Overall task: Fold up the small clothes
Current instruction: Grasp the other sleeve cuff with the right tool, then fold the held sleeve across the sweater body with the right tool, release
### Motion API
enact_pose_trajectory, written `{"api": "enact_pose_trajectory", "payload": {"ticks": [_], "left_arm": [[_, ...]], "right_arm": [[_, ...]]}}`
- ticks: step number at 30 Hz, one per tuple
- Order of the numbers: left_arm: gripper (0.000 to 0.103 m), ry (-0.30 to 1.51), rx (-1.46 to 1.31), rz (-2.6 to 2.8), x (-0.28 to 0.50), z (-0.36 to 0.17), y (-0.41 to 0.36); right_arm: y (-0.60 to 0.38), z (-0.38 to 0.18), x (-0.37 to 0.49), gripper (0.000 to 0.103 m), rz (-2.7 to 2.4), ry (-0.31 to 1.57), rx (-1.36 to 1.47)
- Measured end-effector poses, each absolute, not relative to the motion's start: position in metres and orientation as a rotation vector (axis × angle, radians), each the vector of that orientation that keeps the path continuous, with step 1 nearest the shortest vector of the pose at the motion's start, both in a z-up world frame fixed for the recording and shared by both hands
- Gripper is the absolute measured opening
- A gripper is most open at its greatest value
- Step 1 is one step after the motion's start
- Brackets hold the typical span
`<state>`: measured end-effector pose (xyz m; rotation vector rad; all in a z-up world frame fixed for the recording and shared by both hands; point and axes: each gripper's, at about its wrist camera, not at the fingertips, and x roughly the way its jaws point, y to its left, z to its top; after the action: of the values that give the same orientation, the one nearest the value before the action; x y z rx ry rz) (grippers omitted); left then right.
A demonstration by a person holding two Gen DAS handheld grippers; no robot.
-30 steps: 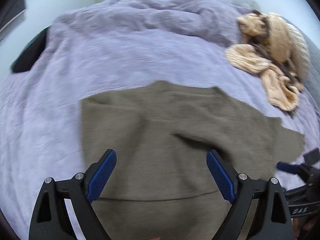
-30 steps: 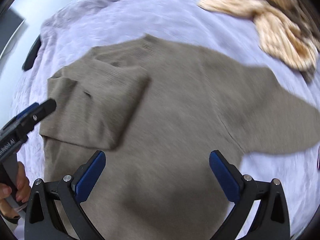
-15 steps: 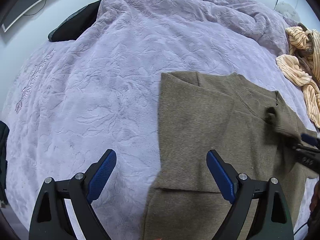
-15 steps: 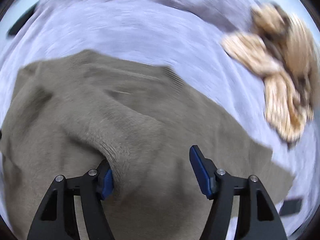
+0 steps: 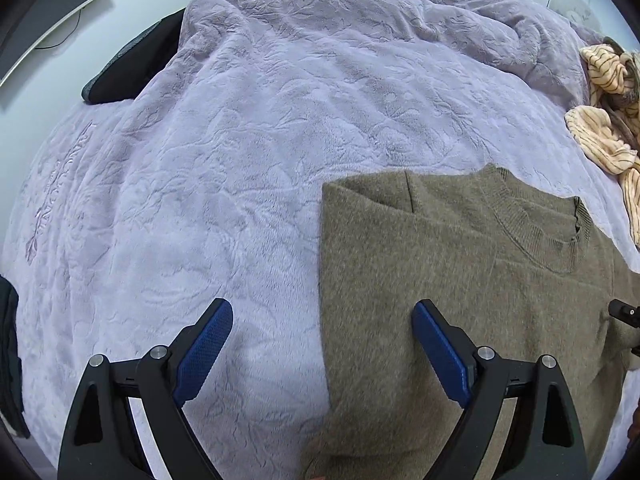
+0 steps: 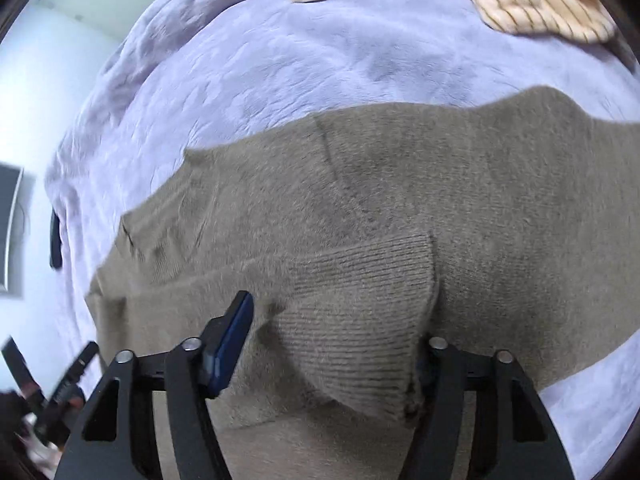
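One claw pad [image 6: 425, 374] behind sweater cuff [image 6: 360, 320]

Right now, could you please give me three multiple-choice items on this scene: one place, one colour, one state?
1. Where does the striped garment lie?
A on the sweater
B beyond it, far right
C under the sweater

2. The blanket is:
A lilac
B green
C red

3. The left gripper is:
A open, empty
B shut on sweater
C shut on blanket

Key: B, it lies apart on the blanket, past the collar; A, lilac plush throughout; A, its pads stand wide apart, gripping nothing.
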<state>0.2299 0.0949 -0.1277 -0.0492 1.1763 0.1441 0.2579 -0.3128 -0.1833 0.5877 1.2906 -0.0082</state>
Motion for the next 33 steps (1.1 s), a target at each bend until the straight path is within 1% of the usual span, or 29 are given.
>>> {"api": "enact_pose_trajectory", "payload": {"ticks": [6, 8, 9, 10, 11, 14, 16, 19, 22, 25, 27, 29, 31, 32, 33], "left_arm": [[0.092, 1.193, -0.009, 0.153, 0.240, -0.137, 0.087], [0.092, 1.204, 0.000, 0.153, 0.241, -0.142, 0.084], [0.092, 1.209, 0.009, 0.159, 0.241, -0.144, 0.082], [0.092, 1.212, 0.015, 0.164, 0.241, -0.146, 0.081], [0.092, 1.211, 0.016, 0.170, 0.242, -0.146, 0.080], [0.092, 1.193, 0.019, 0.188, 0.242, -0.143, 0.081], [0.092, 1.175, 0.028, 0.208, 0.244, -0.141, 0.083], [0.092, 1.173, 0.044, 0.243, 0.247, -0.143, 0.086], [0.092, 1.178, 0.074, 0.297, 0.251, -0.151, 0.093], [0.092, 1.187, 0.056, 0.310, 0.253, -0.159, 0.101], [0.092, 1.184, 0.068, 0.310, 0.254, -0.161, 0.103], [0.092, 1.183, 0.079, 0.300, 0.255, -0.161, 0.106], [0.092, 1.186, 0.088, 0.297, 0.256, -0.159, 0.109], [0.092, 1.191, 0.092, 0.294, 0.255, -0.156, 0.111], [0.092, 1.195, 0.088, 0.287, 0.254, -0.152, 0.112]], "right_arm": [[-0.332, -0.188, 0.235, 0.064, -0.023, 1.285, 0.764], [-0.332, -0.192, 0.230, 0.062, -0.026, 1.275, 0.815], [-0.331, -0.194, 0.230, 0.045, -0.028, 1.275, 0.818], [-0.327, -0.193, 0.238, 0.011, -0.025, 1.279, 0.812], [-0.323, -0.192, 0.243, 0.006, -0.006, 1.289, 0.802], [-0.316, -0.165, 0.254, 0.006, 0.063, 1.244, 0.711], [-0.306, -0.130, 0.267, 0.006, 0.151, 1.163, 0.600], [-0.298, -0.101, 0.281, 0.006, 0.197, 1.098, 0.478], [-0.311, -0.108, 0.287, 0.006, 0.150, 1.117, 0.410], [-0.336, -0.152, 0.286, 0.007, 0.094, 1.233, 0.424], [-0.346, -0.185, 0.282, 0.012, 0.067, 1.325, 0.447], [-0.354, -0.190, 0.274, 0.017, 0.070, 1.302, 0.496], [-0.358, -0.185, 0.270, 0.032, 0.058, 1.301, 0.519], [-0.360, -0.181, 0.268, 0.034, 0.051, 1.310, 0.511], [-0.361, -0.178, 0.266, 0.040, 0.043, 1.314, 0.500]]}}
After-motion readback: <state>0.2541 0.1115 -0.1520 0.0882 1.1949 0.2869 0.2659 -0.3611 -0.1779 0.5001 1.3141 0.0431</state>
